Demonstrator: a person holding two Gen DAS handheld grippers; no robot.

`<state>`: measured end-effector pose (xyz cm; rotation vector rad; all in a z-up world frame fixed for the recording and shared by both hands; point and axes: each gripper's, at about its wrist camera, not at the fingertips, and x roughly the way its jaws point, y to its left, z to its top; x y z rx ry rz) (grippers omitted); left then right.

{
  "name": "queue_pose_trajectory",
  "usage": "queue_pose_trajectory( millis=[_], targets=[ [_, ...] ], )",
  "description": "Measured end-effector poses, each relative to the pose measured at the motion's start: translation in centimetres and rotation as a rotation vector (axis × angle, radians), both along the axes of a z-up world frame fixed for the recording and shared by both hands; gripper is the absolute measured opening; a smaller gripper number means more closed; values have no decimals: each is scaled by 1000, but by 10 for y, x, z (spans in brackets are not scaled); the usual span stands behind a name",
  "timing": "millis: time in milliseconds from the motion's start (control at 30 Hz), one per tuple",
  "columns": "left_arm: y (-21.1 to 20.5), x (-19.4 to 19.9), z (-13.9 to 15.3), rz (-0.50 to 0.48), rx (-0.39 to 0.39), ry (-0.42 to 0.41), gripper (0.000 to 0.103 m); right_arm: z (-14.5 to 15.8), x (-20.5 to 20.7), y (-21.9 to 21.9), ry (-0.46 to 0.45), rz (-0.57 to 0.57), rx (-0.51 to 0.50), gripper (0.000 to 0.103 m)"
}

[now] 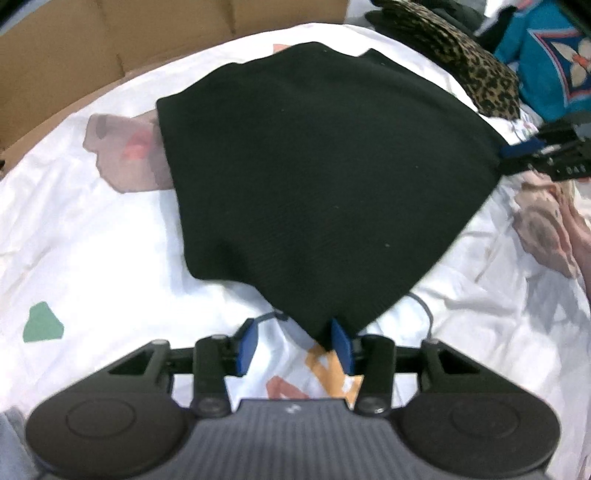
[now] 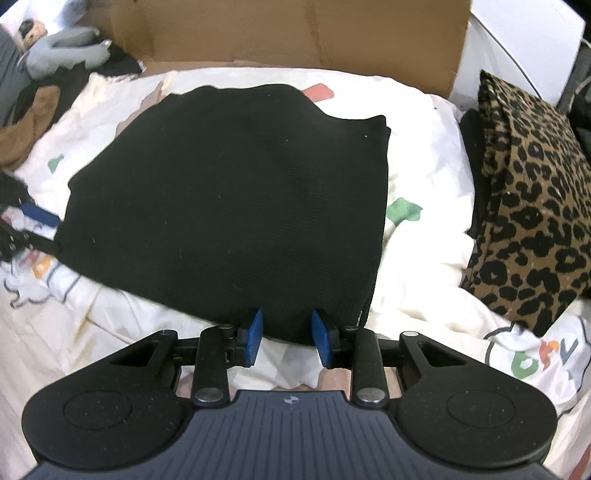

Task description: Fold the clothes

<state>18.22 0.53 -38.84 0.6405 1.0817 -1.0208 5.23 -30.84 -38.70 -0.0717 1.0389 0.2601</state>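
A black knit garment (image 1: 314, 177) lies folded flat on a white printed sheet (image 1: 92, 240). My left gripper (image 1: 294, 345) is open at its near corner. That corner touches the right-hand pad only, and bare sheet shows between the pads. The right wrist view shows this gripper (image 2: 40, 229) at the garment's (image 2: 236, 192) left corner. My right gripper (image 2: 288, 339) stands open over the garment's near edge, and the hem lies flat between its spread blue pads. In the left wrist view it (image 1: 517, 158) sits at the garment's right corner.
A cardboard wall (image 2: 295, 29) stands behind the sheet. A leopard-print cloth (image 2: 528, 195) lies to the right, with a teal garment (image 1: 546, 55) beyond it. A grey plush toy (image 2: 62, 51) and a brown garment (image 2: 29, 122) lie at the far left.
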Motion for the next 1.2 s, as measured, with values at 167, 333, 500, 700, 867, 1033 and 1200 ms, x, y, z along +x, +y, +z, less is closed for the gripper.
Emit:
queue_pose_trajectory(
  millis=[167, 333, 500, 700, 867, 1033, 1200],
  targets=[
    [-2, 3, 4, 19, -3, 6, 46, 5, -3, -13, 5, -49, 66, 36],
    [7, 6, 12, 60, -21, 22, 45, -5, -7, -25, 70, -125, 174, 36],
    [14, 18, 12, 151, -48, 86, 45, -16, -8, -36, 98, -200, 266, 36],
    [13, 19, 7, 164, -64, 142, 45, -29, -4, -54, 120, -327, 384, 36],
    [13, 17, 0, 153, -58, 174, 45, -36, -3, -64, 135, -395, 466, 36],
    [14, 21, -3, 177, -73, 205, 45, -48, -1, -80, 161, -486, 567, 35],
    [17, 25, -9, 222, -89, 264, 45, -58, -2, -97, 175, -578, 674, 32]
  ],
)
